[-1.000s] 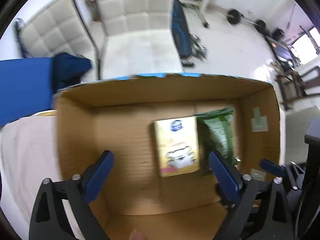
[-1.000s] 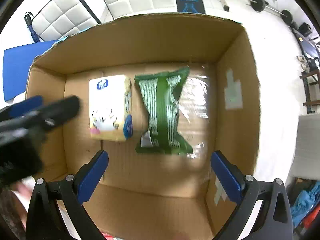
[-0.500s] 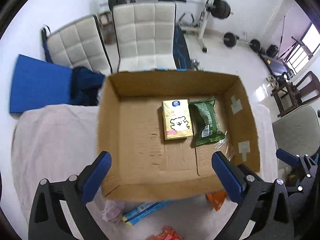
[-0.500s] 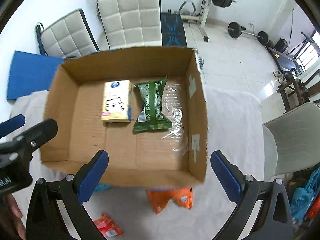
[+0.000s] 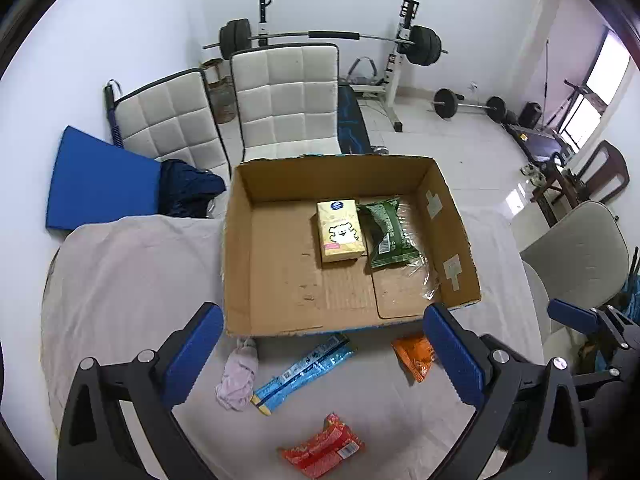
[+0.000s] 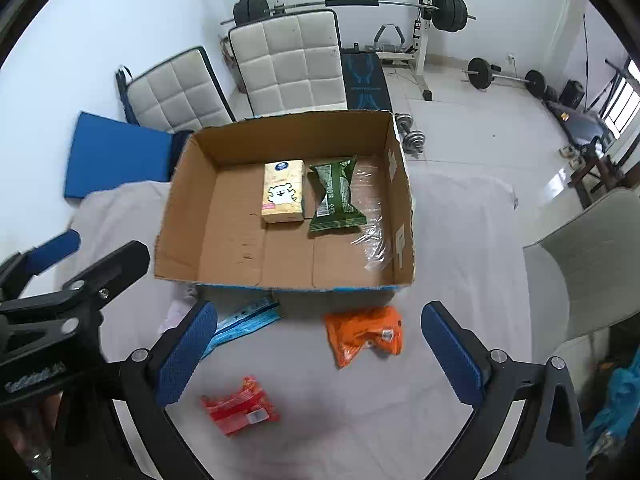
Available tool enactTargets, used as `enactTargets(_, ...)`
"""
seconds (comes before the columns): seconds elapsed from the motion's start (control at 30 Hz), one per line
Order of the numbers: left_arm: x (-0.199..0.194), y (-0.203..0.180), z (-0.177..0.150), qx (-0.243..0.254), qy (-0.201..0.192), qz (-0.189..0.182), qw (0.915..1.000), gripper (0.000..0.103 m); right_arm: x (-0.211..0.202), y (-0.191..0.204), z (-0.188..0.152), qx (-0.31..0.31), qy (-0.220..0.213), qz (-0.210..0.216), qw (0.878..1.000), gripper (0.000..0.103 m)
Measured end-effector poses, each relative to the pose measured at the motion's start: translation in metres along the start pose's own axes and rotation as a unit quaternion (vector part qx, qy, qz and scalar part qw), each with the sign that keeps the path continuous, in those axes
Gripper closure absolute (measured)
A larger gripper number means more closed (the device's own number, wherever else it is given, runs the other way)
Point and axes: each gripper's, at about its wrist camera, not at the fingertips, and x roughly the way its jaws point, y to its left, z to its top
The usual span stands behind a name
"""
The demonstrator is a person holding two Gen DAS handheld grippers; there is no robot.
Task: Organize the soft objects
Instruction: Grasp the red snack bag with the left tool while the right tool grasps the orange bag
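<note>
Bright daylight enters from windows (image 5: 600,76) at two o'clock; floor tiles (image 5: 516,200) glare, frames sharp, fisheye edges bend into black corners.

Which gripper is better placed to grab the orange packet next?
Right. The orange packet lies centred between the open right gripper; the left gripper, also open, sees it off to its right.

A cloth-covered table (image 5: 120,280) carries a cardboard box (image 5: 236,264) and four packets beside a rag.
</note>
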Motion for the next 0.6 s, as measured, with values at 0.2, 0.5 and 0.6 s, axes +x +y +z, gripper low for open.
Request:
enactTargets(0.2,0.022,0.009,-0.038,-0.036,0.042,0.044,0.9975,0.000,0.046,-0.072,-0.036,0.124,0.082,0.036,0.988,0.000)
enactTargets(0.5,0.096,0.033,-0.105,-0.107,0.156,0.071,0.9794,0.000,0.186,-0.110,-0.072,0.313,0.186,0.097,0.926,0.005)
enactTargets(0.6,0.107,0.035,-0.118,-0.108,0.172,0.075,0.9762,0.000,0.207,-0.106,-0.078,0.346,0.182,0.096,0.916,0.010)
